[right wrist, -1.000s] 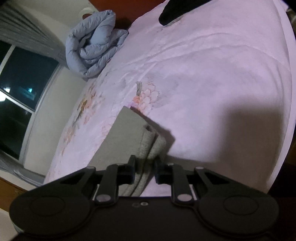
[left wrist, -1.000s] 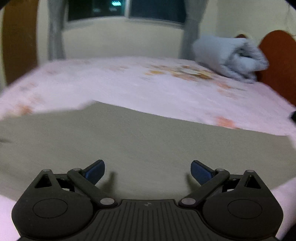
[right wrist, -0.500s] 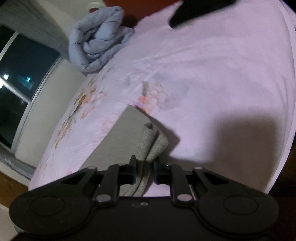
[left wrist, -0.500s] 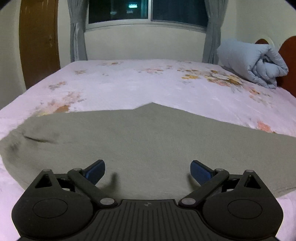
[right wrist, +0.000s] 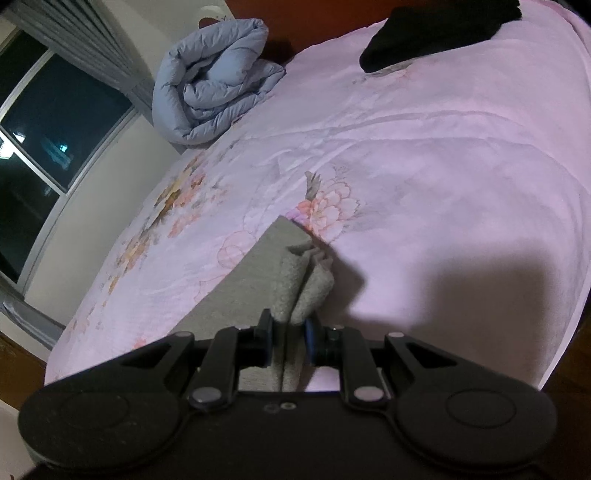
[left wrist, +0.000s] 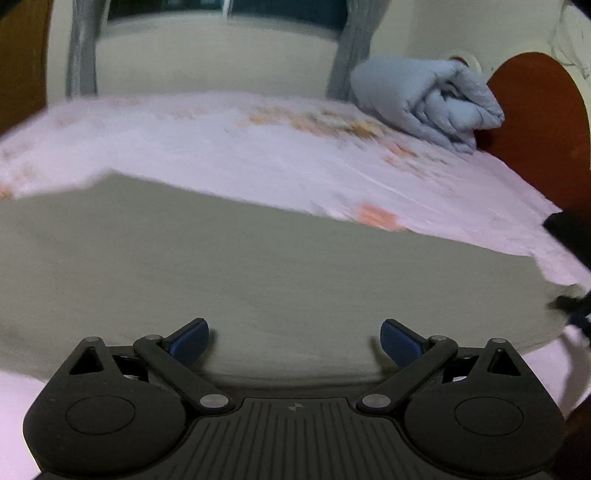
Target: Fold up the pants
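1. Right gripper: matt black plastic body with round pivot discs and metal rivets. Jaws pressed close, pinching a bunched corner of the pants; the cloth stands up between the pads in two soft folds.
2. Left gripper: same black housing, ribbed centre panel, blue pads on its fingertips. Jaws spread wide, nothing between them, poised above the flat cloth; whether it touches cannot be told.
3. Pants, left view: grey-olive, fleecy knit, laid flat as a broad band across the near side of the bed. Far edge straight with one blunt corner at left; the right end tapers toward a dark blurred shape at the frame edge.
4. Bedsheet: pale pink, thin, lightly creased, printed with peach and orange flowers. A dark shadow lies on it just right of the pinched corner.
5. Black garment: dark, soft heap on the far part of the sheet, well apart from the pants.
6. Duvet: pale blue, puffy, quilted, rolled into a fat bundle at the head of the bed.
7. Headboard: red-brown wood, rounded top, beside the duvet.
8. Window: dark panes, pale frame, grey pleated curtains at its sides; cream wall beneath.
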The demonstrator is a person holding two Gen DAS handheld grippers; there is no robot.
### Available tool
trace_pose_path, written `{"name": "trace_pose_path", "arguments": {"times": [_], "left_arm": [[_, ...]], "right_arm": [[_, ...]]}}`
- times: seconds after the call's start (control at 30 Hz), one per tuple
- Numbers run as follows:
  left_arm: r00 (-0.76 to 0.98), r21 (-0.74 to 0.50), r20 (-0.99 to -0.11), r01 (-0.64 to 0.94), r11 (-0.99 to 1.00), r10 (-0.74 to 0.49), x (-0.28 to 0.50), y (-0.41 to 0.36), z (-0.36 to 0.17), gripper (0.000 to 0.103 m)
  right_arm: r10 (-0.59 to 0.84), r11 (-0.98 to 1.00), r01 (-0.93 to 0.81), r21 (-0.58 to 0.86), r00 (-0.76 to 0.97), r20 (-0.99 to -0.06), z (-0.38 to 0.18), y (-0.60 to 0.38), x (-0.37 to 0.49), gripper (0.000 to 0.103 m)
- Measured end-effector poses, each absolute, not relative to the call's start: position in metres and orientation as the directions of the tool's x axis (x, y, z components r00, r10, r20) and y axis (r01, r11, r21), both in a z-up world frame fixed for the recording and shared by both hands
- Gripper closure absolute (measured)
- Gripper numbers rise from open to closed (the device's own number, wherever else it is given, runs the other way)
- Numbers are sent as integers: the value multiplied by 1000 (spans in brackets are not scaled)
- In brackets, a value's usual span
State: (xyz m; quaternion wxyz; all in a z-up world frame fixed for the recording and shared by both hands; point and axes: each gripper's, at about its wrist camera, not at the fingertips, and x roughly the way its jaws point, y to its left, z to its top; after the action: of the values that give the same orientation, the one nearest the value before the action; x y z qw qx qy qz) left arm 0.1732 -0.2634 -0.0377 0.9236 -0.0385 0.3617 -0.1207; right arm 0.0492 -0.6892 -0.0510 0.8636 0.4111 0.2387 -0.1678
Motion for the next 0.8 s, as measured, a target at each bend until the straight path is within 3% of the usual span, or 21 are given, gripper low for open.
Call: {"name": "trace_pose_path", "arguments": {"times": [0.1,0.17,0.33,0.4,0.53,0.8], "left_arm": [[650,-121,-717,239,963,-251,174,-300,-58,1],[665,-13,-721,271,963,-197,169,-319,-73,0],[674,-30,-718,217,976,-172,168,-320,-65,2],[716,-52,-679,173,984,-162,161,-312,-52,3],[699,16,-703,200,980,-131,170,-316,-72,0],[697,-1,-700,218,976,-156,167,-310,-72,0]], "right_arm": [[-72,603,468,646,838,-541,-55,-695,46,95],[-68,601,469,647,836,-544,-59,-696,45,95],[-55,600,452,660,846,-530,-61,-695,46,95],[-53,611,447,653,847,-530,-57,-693,48,95],[-52,618,450,644,841,-538,-54,-692,52,95],[-19,691,376,617,863,-505,-20,-667,61,96]]}}
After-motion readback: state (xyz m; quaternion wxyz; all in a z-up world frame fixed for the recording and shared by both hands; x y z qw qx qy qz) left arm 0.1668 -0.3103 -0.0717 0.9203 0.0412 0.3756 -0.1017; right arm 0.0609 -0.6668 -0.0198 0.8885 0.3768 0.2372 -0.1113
